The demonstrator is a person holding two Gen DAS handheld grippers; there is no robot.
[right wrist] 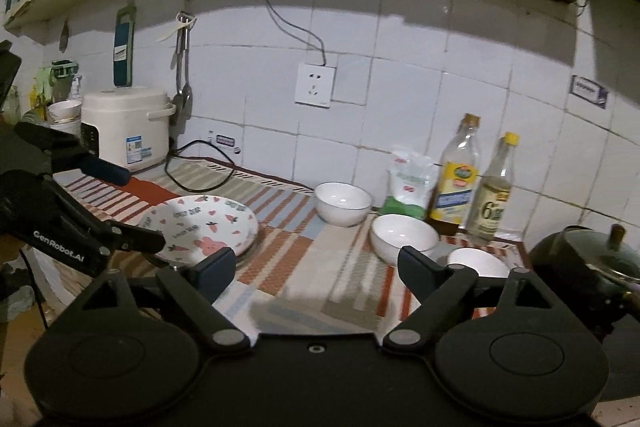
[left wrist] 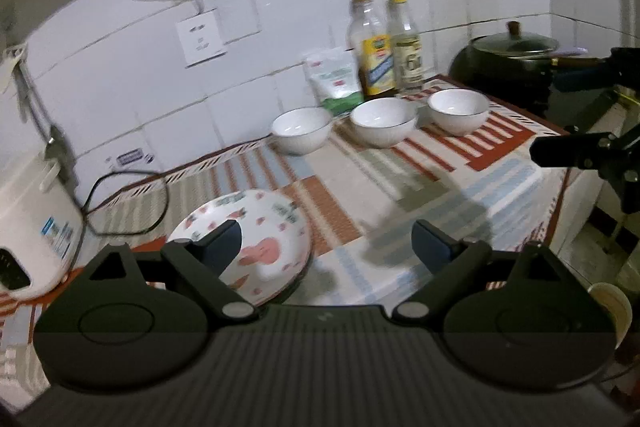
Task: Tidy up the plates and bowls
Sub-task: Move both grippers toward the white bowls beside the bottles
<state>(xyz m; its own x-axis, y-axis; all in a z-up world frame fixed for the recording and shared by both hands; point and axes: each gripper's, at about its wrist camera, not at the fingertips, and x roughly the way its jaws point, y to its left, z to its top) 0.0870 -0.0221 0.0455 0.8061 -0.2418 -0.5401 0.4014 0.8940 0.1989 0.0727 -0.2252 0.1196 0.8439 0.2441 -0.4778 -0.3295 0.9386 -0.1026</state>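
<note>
The round white plate with pink rabbit and carrot prints (right wrist: 202,227) lies on the striped woven mat (right wrist: 304,267), near the white rice cooker (right wrist: 124,131). Three plain white ceramic bowls (left wrist: 382,121) stand in a row before two glass bottles (left wrist: 386,47). The left gripper (left wrist: 326,247) and right gripper (right wrist: 316,267) hover with jaws wide, holding nothing.

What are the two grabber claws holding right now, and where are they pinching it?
Nothing. The left gripper and the right gripper are both open and empty. The left one hovers by the bunny plate, not pinching it; the white bowls sit untouched.
</note>
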